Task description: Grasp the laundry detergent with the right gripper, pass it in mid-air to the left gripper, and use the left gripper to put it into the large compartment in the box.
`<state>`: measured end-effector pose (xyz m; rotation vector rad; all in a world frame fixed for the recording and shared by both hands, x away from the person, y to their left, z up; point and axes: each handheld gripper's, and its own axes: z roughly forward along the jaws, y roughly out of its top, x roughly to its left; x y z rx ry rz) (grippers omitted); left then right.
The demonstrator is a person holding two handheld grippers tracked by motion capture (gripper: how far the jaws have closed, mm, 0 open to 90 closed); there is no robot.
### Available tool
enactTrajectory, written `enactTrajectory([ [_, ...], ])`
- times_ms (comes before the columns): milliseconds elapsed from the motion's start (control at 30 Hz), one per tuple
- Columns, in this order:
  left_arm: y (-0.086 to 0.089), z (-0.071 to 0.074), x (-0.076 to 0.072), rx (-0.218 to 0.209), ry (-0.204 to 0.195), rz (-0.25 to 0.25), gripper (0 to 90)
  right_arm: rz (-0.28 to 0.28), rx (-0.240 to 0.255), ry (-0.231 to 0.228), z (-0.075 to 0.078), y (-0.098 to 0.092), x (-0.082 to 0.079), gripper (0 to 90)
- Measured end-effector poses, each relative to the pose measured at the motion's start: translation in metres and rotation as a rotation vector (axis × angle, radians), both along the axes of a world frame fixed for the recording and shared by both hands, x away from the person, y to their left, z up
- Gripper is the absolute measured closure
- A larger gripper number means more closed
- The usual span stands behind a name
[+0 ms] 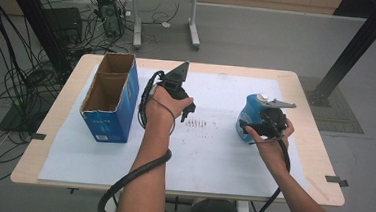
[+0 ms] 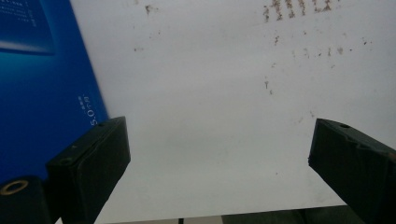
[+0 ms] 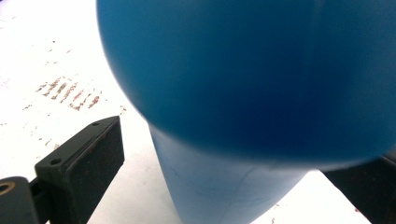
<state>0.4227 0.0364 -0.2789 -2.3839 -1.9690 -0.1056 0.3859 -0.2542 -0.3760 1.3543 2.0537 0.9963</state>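
Straddling blue bottle [image 3: 243,93], right hand-held gripper [image 1: 270,123] agape | left hand-held gripper [image 2: 219,154] agape, empty, beside box [image 2: 42,84]

Even soft light, blue container [image 3: 243,84] blurred (close-up), faint shadows

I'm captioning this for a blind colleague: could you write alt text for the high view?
A person at a white-topped table holds a tool in each hand: the right tool against a blue container, the left tool open beside an open blue cardboard box.
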Motion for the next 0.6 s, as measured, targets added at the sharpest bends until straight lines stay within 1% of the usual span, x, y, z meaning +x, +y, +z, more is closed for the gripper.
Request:
enactTrajectory([
  [133,0.0003,-0.0002,-0.0001,0.0,-0.004,0.005,5.9,0.001,-0.001,-0.001,0.0002,-0.0002,0.0001,2.4],
  [233,0.0013,-0.0002,0.0002,0.0,0.004,0.001,6.1,-0.002,-0.001,-0.001,0.0001,-0.0004,0.0004,2.3],
  [333,0.0015,-0.0005,0.0001,0.0,-0.002,0.007,6.0,-0.001,-0.003,-0.003,0.0002,-0.0002,0.0005,2.4],
  [400,0.0018,-0.0005,0.0002,0.001,0.002,0.004,6.0,0.0,-0.004,-0.004,0.0002,0.0006,0.0005,2.4],
  [600,0.0021,0.0,0.0003,0.002,-0.003,0.001,6.0,0.0,-0.004,-0.005,0.0002,0.001,0.0003,2.4],
])
